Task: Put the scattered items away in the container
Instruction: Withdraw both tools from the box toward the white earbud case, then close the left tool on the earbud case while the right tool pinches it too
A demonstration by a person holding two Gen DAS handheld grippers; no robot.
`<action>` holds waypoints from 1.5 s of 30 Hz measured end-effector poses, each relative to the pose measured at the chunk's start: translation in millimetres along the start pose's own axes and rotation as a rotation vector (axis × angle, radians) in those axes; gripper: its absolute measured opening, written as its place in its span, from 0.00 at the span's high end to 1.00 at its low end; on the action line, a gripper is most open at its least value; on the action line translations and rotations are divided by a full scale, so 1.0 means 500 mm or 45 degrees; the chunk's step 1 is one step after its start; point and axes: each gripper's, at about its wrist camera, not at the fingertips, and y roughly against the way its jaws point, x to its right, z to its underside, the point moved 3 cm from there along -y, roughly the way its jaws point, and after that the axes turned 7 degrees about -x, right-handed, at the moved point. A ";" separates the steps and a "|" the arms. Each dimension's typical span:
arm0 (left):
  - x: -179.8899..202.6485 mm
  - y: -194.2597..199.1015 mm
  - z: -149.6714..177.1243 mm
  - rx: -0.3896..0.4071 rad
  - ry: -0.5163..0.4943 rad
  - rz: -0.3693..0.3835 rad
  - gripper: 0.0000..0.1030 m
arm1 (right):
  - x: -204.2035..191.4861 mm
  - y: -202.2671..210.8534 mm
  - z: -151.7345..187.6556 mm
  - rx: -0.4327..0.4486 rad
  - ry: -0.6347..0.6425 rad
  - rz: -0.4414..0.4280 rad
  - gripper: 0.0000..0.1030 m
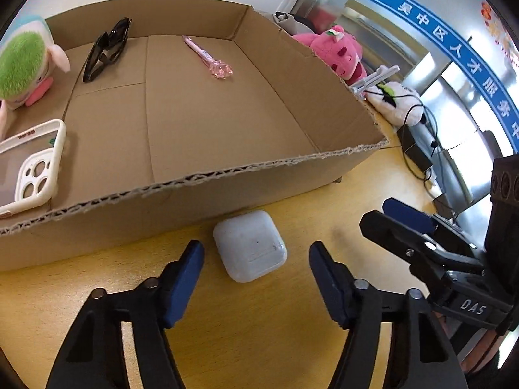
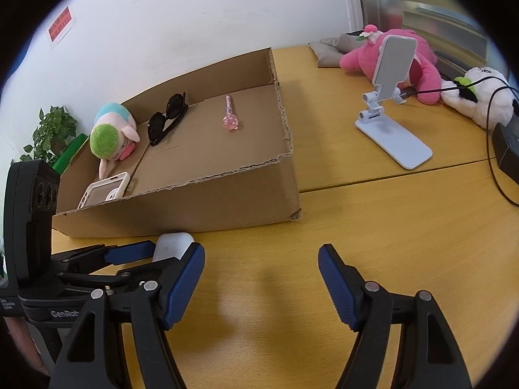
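Observation:
A white earbud case (image 1: 250, 247) lies on the yellow table just in front of the cardboard box (image 1: 201, 191). My left gripper (image 1: 256, 261) is open, its blue pads on either side of the case without touching it. The case also shows in the right wrist view (image 2: 170, 243), partly hidden by the left gripper. The box (image 2: 207, 201) holds black sunglasses (image 1: 105, 48), a pink pen (image 1: 211, 60), a green-haired plush (image 1: 22, 61) and a phone case (image 1: 30, 165). My right gripper (image 2: 261, 274) is open and empty above bare table, right of the left one.
A white phone stand (image 2: 389, 103), a pink plush (image 2: 418, 61) and a white plush (image 2: 480, 97) with black cables lie on the table right of the box. A black adapter (image 2: 507, 149) sits at the far right. A potted plant (image 2: 48, 133) stands behind the box's left end.

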 end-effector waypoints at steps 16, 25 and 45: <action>-0.015 0.045 0.092 -0.081 -0.236 0.024 0.71 | -0.122 -0.088 0.008 -0.245 0.280 -0.185 0.30; -0.048 0.067 0.092 -0.041 -0.168 0.053 0.39 | -0.178 -0.132 -0.007 -0.238 0.567 -0.135 0.56; 0.008 0.056 0.093 -0.335 -0.285 0.490 0.35 | -0.193 -0.035 0.141 -0.254 0.972 -0.396 0.56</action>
